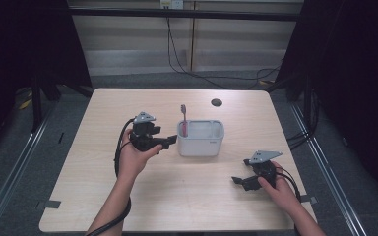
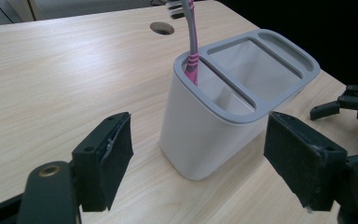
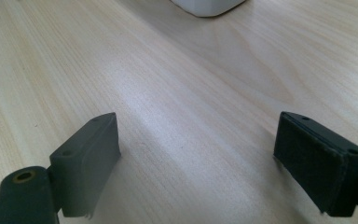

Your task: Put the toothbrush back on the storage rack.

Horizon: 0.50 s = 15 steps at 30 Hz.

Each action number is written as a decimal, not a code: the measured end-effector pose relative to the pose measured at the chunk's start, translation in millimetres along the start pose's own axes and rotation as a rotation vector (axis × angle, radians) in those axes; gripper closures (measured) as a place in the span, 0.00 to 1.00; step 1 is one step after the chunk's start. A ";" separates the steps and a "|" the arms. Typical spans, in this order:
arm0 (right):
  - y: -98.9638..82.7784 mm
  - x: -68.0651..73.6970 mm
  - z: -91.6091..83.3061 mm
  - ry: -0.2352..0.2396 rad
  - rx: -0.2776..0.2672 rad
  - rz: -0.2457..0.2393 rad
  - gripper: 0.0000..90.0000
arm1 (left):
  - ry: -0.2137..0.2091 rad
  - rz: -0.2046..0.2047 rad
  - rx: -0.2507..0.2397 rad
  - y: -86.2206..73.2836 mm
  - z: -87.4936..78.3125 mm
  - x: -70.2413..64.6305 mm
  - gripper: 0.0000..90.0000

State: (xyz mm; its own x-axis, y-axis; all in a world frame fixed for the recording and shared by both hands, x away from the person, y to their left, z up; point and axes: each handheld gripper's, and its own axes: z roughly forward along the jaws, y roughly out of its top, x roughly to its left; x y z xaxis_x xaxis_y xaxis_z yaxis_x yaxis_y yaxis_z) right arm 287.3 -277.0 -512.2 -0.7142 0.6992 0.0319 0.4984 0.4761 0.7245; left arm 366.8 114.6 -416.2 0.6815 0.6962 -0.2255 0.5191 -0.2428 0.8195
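Toothbrush: pink and grey toothbrush [image 1: 183, 119] stands in white plastic holder [image 1: 200, 139], done.
Left gripper [image 1: 170, 141]: wide, empty, beside holder.
Right gripper [image 1: 239, 181]: wide, empty, near right.

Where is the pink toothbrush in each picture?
High view: the toothbrush stands upright in the left end of the white holder, mid-table.
Left gripper view: toothbrush at top centre, in the holder's near slot.
Right gripper view: not in it.
Shared landmark: the white holder.
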 end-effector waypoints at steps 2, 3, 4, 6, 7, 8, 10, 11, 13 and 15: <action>0.0 0.0 0.0 0.000 0.000 0.000 0.15 | 0.002 0.003 0.004 -1.9 -1.1 1.6 0.26; 0.0 0.0 0.0 0.000 0.000 0.000 0.15 | 0.001 0.003 0.006 -2.6 -1.3 2.1 0.26; 0.0 0.0 0.0 0.000 0.000 0.001 0.15 | 0.001 0.003 0.012 -4.7 -2.2 3.0 0.26; 0.0 0.0 0.0 0.000 0.000 0.000 0.15 | 0.002 0.009 0.020 -6.4 -3.1 4.3 0.25; 0.0 0.0 0.0 0.000 0.000 0.000 0.15 | 0.002 0.009 0.020 -6.4 -3.1 4.3 0.25; 0.0 0.0 0.0 0.000 0.000 0.000 0.15 | 0.002 0.001 0.014 -7.6 -3.1 4.4 0.25; 0.0 0.0 0.0 0.000 0.000 0.000 0.15 | 0.002 -0.005 0.010 -9.8 -3.9 5.6 0.25; 0.0 0.0 0.0 0.000 0.000 0.000 0.15 | 0.002 -0.005 0.010 -9.8 -3.9 5.6 0.25; 0.0 0.0 0.0 0.000 0.000 0.000 0.15 | 0.004 0.004 0.018 -11.0 -5.3 7.0 0.25; 0.0 0.0 0.0 0.000 0.000 0.000 0.15 | 0.005 -0.003 0.017 -13.1 -5.7 7.6 0.25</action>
State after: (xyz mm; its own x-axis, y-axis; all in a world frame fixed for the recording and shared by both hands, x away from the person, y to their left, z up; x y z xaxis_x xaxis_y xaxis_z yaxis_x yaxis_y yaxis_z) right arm 287.3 -277.0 -512.2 -0.7142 0.6992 0.0319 0.4985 0.4761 0.7245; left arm 362.2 126.9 -425.7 0.6778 0.7000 -0.2250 0.5294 -0.2522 0.8100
